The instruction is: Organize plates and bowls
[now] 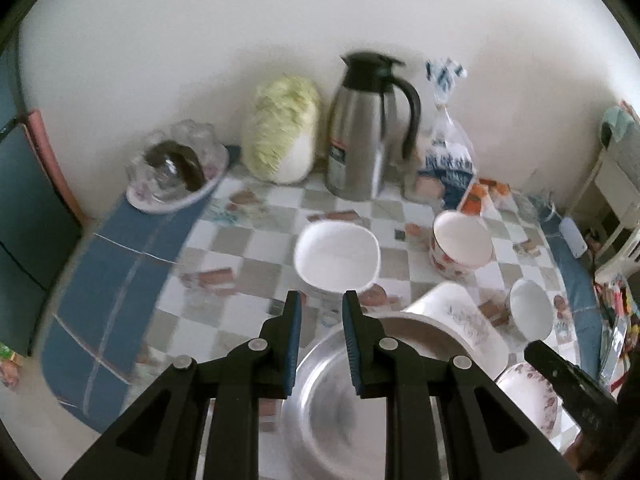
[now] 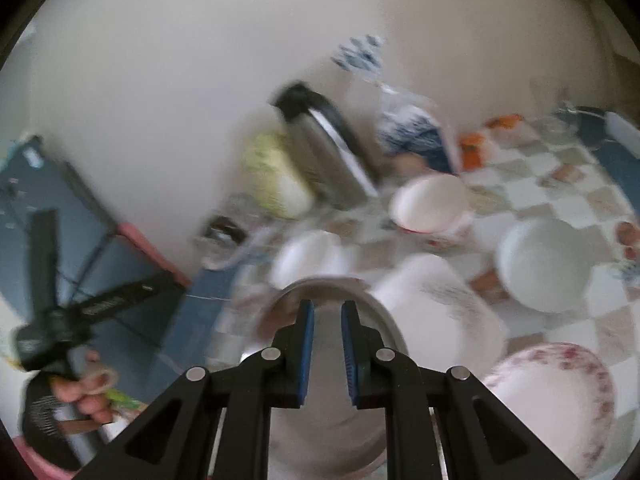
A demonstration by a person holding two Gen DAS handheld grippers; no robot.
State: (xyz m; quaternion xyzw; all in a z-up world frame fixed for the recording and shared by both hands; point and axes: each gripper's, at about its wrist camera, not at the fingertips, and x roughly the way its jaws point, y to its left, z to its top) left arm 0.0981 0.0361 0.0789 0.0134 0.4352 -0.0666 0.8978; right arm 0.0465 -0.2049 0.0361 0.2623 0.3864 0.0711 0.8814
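Note:
In the left wrist view my left gripper (image 1: 320,300) is open and empty above a steel basin (image 1: 332,412). Beyond it sit a square white bowl (image 1: 336,256), a flowered bowl (image 1: 460,244), a small white bowl (image 1: 532,312), a tilted white patterned dish (image 1: 460,320) and a pink-flowered plate (image 1: 532,396). In the blurred right wrist view my right gripper (image 2: 326,308) is open and empty over the steel basin (image 2: 332,412). Around it lie the white patterned dish (image 2: 444,312), a white bowl (image 2: 540,264), the pink-flowered plate (image 2: 560,392), the square white bowl (image 2: 308,260) and the flowered bowl (image 2: 432,204).
At the back by the wall stand a steel jug (image 1: 368,128), a cabbage (image 1: 280,132), a plastic bag (image 1: 448,152) and a plate of glasses (image 1: 176,168). The checked tablecloth (image 1: 248,232) has a blue border. The left hand-held gripper (image 2: 80,312) shows at the right view's left.

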